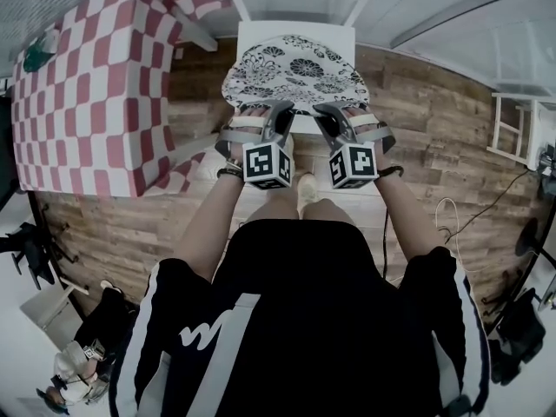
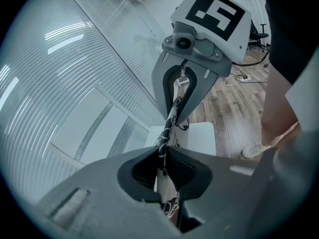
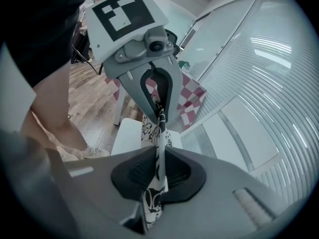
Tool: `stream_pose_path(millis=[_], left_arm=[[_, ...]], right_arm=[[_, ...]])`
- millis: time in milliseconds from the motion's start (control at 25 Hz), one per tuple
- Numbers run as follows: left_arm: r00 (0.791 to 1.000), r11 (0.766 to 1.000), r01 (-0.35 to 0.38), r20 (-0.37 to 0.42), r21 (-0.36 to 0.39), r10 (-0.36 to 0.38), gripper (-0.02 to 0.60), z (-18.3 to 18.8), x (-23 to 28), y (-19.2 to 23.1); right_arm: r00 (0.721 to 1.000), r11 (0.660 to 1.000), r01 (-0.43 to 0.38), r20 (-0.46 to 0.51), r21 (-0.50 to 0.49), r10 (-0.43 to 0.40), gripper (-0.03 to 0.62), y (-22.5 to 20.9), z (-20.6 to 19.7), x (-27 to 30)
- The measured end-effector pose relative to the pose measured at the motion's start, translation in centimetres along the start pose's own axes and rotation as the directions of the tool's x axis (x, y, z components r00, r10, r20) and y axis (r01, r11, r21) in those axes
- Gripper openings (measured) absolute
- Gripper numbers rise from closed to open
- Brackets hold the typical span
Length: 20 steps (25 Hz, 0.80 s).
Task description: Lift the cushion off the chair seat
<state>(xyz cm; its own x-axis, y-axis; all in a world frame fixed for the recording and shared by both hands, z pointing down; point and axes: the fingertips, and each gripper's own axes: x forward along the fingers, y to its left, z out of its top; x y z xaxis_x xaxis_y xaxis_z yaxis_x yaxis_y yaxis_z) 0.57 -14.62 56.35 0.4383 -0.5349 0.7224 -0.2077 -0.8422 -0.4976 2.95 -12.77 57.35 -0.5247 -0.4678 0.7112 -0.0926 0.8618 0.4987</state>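
My left gripper (image 1: 263, 115) and right gripper (image 1: 334, 118) each pinched the cushion's (image 1: 295, 69) near edge; raising both evenly would, I judged, clear the chair (image 1: 295, 29) cleanly.

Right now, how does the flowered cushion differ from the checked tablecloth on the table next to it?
The cushion is white with black flowers; the tablecloth has red and white checks. The cushion's outline is rounded; the tablecloth is square-cornered and hangs down at its sides. The left gripper and right gripper pinch the cushion's near edge; neither touches the tablecloth. Both are patterned fabric.
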Motion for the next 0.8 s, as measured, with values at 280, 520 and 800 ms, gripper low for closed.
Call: stream_pose_path(millis=[280, 520, 800], left_arm=[[1.000, 1.000, -0.009, -0.012, -0.008, 0.009, 0.023, -0.1, -1.1, -1.7], [0.999, 1.000, -0.025, -0.021, -0.008, 0.024, 0.023, 0.0, -2.3, -2.7], [0.999, 0.999, -0.046, -0.026, -0.010, 0.046, 0.023, 0.7, -3.3, -4.1]], right_arm=[[1.000, 1.000, -0.005, 0.010, -0.003, 0.005, 0.008, 1.7, 0.5, -0.9], [1.000, 1.000, 0.000, 0.019, -0.002, 0.000, 0.008, 2.9, 1.2, -1.7], [1.000, 1.000, 0.008, 0.028, -0.011, -0.008, 0.008, 4.2, 1.4, -3.1]])
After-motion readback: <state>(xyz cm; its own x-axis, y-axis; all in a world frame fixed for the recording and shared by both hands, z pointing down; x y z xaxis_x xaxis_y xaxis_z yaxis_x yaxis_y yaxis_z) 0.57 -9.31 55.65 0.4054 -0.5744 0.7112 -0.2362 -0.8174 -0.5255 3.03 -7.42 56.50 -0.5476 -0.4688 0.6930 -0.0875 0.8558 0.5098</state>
